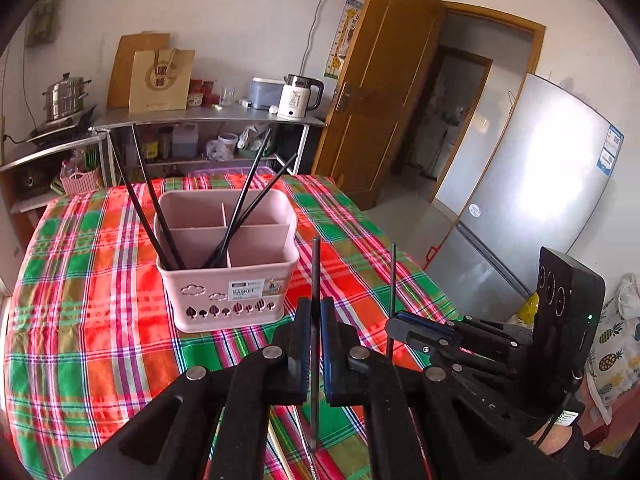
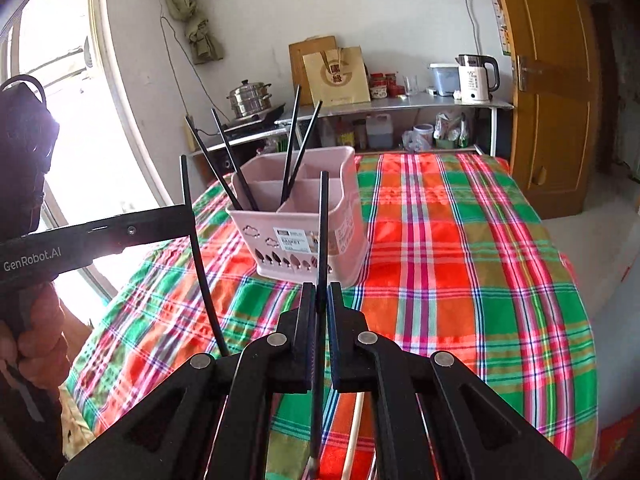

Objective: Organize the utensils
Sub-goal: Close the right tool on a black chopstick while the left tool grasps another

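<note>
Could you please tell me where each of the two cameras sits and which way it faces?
Left wrist: on the left gripper, shut on a thin black chopstick, facing the pink plastic divided basket on the plaid tablecloth; the right gripper shows at right.
Right wrist: on the right gripper, shut on its own black chopstick, facing the same basket; the left gripper and a hand show at left.
Shared: basket, tablecloth, white electric kettle.

A plaid tablecloth [image 1: 100,280] is being shown spread over the table. Behind it, a metal shelf [image 1: 208,120] is being occupied by a white kettle [image 1: 298,96], a paper bag [image 1: 162,80] and a steamer pot [image 1: 66,98]. A wooden door [image 1: 384,92] and a grey refrigerator [image 1: 532,184] are being displayed at right.
</note>
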`<act>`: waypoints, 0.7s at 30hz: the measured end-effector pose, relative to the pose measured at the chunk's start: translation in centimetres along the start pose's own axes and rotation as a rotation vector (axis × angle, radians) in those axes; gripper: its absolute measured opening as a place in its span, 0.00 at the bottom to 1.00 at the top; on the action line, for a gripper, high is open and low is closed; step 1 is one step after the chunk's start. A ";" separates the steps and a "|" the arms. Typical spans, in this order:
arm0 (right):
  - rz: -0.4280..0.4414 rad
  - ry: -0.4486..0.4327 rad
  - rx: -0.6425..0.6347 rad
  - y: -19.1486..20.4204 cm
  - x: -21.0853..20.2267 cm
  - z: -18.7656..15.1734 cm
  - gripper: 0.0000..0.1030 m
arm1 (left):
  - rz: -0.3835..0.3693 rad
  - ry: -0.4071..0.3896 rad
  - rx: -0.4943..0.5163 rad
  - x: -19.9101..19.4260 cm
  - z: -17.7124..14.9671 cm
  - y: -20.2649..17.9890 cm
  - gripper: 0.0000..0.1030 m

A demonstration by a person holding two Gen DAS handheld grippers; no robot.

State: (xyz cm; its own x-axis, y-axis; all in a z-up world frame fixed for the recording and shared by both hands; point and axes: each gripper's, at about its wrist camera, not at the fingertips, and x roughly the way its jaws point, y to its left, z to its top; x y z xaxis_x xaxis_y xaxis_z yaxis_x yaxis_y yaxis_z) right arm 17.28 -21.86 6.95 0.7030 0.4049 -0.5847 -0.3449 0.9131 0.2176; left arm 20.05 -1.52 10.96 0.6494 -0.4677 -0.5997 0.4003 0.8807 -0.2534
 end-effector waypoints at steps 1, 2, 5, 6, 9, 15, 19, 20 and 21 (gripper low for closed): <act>0.000 -0.015 -0.002 0.0 -0.4 0.2 0.05 | 0.000 -0.009 0.002 -0.4 0.2 -0.1 0.04; -0.001 -0.028 -0.003 0.1 -0.7 0.4 0.05 | 0.002 -0.017 0.005 -0.7 0.3 -0.2 0.04; 0.005 -0.054 -0.011 0.3 -1.3 0.9 0.05 | 0.009 -0.029 0.007 -1.3 0.7 -0.2 0.04; 0.004 -0.060 -0.014 0.4 -1.4 1.0 0.05 | 0.009 -0.031 0.007 -1.3 0.7 -0.1 0.04; 0.006 -0.071 -0.017 0.5 -1.7 1.2 0.05 | 0.012 -0.035 0.006 -1.6 0.9 0.0 0.04; 0.007 -0.084 -0.020 0.6 -2.2 1.3 0.05 | 0.020 -0.045 0.013 -2.0 1.0 0.2 0.04; 0.010 -0.089 -0.031 0.7 -2.5 1.4 0.05 | 0.031 -0.050 0.017 -2.6 1.1 0.5 0.03; 0.011 -0.090 -0.033 0.7 -2.5 1.5 0.05 | 0.036 -0.051 0.018 -2.8 1.0 0.6 0.03; 0.012 -0.090 -0.036 0.8 -2.5 1.6 0.05 | 0.039 -0.051 0.017 -2.9 1.1 0.7 0.03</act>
State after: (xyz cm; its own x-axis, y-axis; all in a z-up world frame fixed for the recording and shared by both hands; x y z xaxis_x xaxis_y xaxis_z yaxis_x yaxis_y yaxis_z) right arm 16.20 -22.09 9.85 0.7514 0.4199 -0.5091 -0.3744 0.9065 0.1951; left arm 19.18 0.39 13.30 0.6970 -0.4364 -0.5690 0.3846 0.8972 -0.2170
